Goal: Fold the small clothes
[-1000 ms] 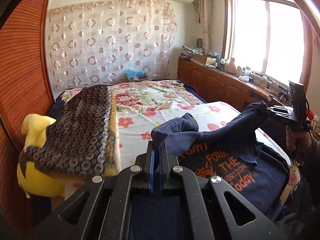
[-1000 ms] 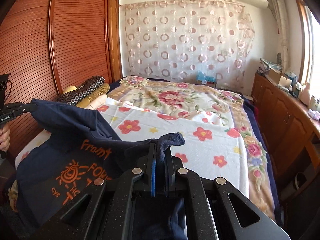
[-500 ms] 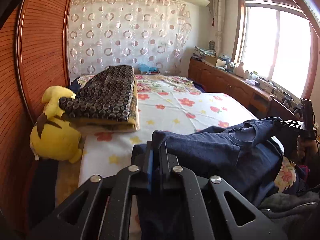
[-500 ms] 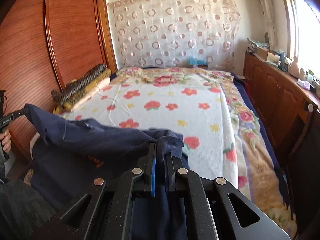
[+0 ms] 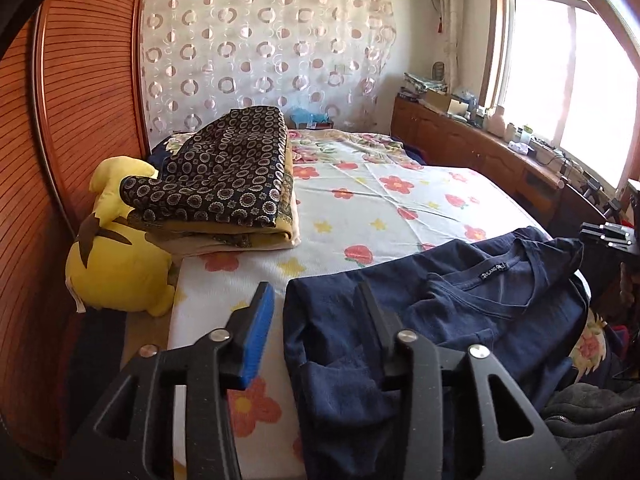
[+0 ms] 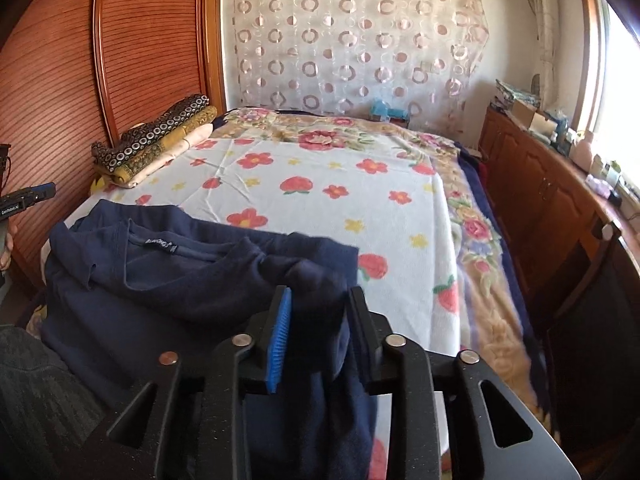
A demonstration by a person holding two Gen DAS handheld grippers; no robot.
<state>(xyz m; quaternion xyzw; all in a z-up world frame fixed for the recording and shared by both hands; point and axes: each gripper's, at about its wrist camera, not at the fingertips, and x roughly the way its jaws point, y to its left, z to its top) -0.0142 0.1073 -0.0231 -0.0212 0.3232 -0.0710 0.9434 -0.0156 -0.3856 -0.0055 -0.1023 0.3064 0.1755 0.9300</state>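
Observation:
A navy T-shirt point(image 5: 460, 320) lies on the near edge of the flowered bed, collar and label facing up; it also shows in the right wrist view point(image 6: 168, 280). My left gripper point(image 5: 316, 300) is open, with the shirt's left edge between its fingers and nothing clamped. My right gripper point(image 6: 320, 296) is open too, with a sleeve end lying loose between its fingers point(image 6: 280, 328). The right gripper shows at the far right of the left wrist view point(image 5: 608, 234), and the left gripper at the far left of the right wrist view point(image 6: 28, 198).
A folded stack with a dark ring-patterned cloth point(image 5: 228, 184) sits on the bed's left side beside a yellow plush toy point(image 5: 120, 264). A wooden wardrobe point(image 6: 120, 60) lines the left, a wooden cabinet point(image 6: 552, 200) the right. The flowered sheet point(image 6: 328, 184) stretches beyond the shirt.
Both grippers lowered the shirt onto the bed and opened, letting go of the fabric. The shirt now lies spread with its collar up instead of hanging between them.

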